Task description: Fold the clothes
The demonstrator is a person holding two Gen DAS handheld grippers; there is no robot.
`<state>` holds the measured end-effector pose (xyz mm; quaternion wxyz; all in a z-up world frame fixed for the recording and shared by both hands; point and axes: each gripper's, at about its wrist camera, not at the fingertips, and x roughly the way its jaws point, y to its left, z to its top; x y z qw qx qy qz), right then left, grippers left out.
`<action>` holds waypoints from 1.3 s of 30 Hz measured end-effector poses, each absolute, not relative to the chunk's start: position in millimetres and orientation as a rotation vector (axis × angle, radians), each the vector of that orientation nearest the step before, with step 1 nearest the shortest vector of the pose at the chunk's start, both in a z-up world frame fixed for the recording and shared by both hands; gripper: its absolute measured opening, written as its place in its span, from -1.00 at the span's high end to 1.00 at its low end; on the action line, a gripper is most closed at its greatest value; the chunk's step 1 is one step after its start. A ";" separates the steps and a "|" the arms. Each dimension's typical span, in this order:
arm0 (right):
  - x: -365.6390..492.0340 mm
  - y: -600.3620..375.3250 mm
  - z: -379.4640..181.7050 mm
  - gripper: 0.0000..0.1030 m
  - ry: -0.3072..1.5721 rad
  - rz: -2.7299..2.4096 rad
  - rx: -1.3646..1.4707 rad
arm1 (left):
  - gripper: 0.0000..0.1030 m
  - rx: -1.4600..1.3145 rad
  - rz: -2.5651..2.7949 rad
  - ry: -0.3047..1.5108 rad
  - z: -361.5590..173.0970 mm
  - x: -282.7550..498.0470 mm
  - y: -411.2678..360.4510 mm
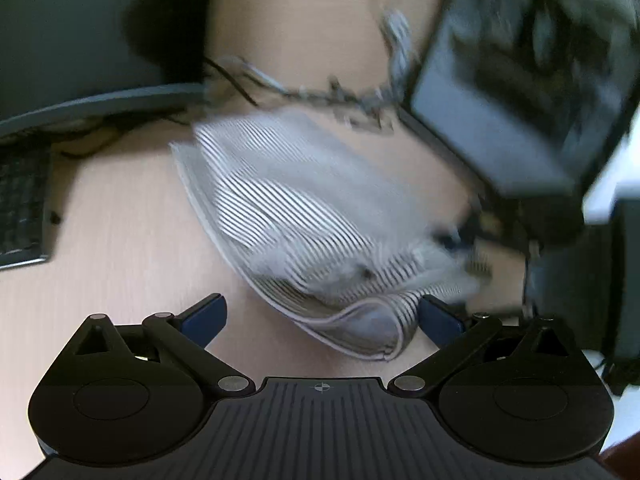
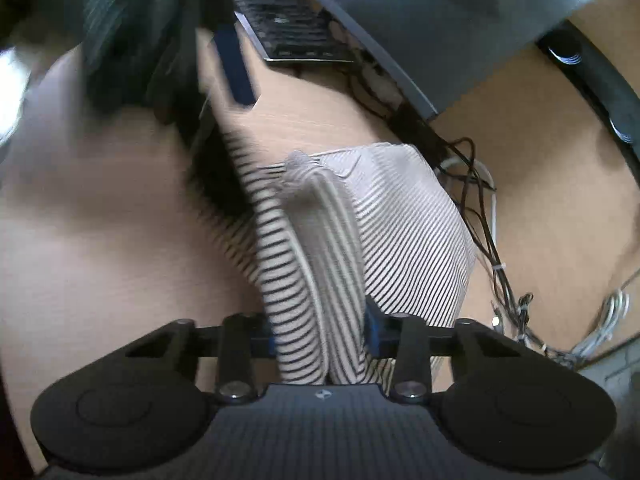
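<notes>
A white garment with thin dark stripes [image 1: 296, 216] lies bunched on the light wooden desk [image 1: 120, 248]. My left gripper [image 1: 320, 316] is open, its blue fingertips [image 1: 208, 316] spread wide, and a folded hem edge of the garment lies between them, not pinched. In the right wrist view my right gripper [image 2: 320, 336] is shut on a thick fold of the striped garment [image 2: 360, 232], which runs away from it across the desk. The left gripper, blurred, shows at the upper left of that view [image 2: 236, 68].
A black keyboard [image 1: 20, 204] sits at the left, also seen in the right wrist view [image 2: 288, 28]. A monitor [image 1: 516, 80] stands at the right. Loose cables [image 2: 480, 216] run along the desk behind the garment. A dark monitor base [image 2: 400, 12] is at the back.
</notes>
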<state>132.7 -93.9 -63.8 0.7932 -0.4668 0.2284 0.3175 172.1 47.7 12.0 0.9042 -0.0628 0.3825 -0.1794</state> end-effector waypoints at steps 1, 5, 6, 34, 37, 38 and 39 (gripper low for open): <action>133.1 -93.1 -60.0 0.46 0.505 0.694 -1.021 | -1.00 -0.157 -0.353 0.767 17.7 173.7 59.9; 114.0 -87.7 -48.2 0.51 0.566 0.755 -1.084 | -1.00 -0.171 -0.345 0.719 20.6 202.2 78.6; 107.6 -86.1 -41.8 0.52 0.587 0.773 -1.090 | -1.00 -0.171 -0.364 0.722 16.6 210.1 76.6; 274.0 -70.2 -22.1 0.19 0.736 0.959 -1.048 | -0.64 -0.222 -0.423 0.745 0.1 193.8 124.0; 273.7 -76.6 -22.2 0.12 0.716 0.938 -0.969 | -0.69 -0.189 -0.483 0.641 35.1 188.5 114.3; 271.9 -79.3 -21.3 0.12 0.715 0.926 -0.942 | -0.71 -0.173 -0.518 0.614 44.1 189.5 107.0; 270.1 -82.1 -20.5 0.11 0.714 0.915 -0.915 | -0.72 -0.160 -0.561 0.599 49.4 192.5 97.9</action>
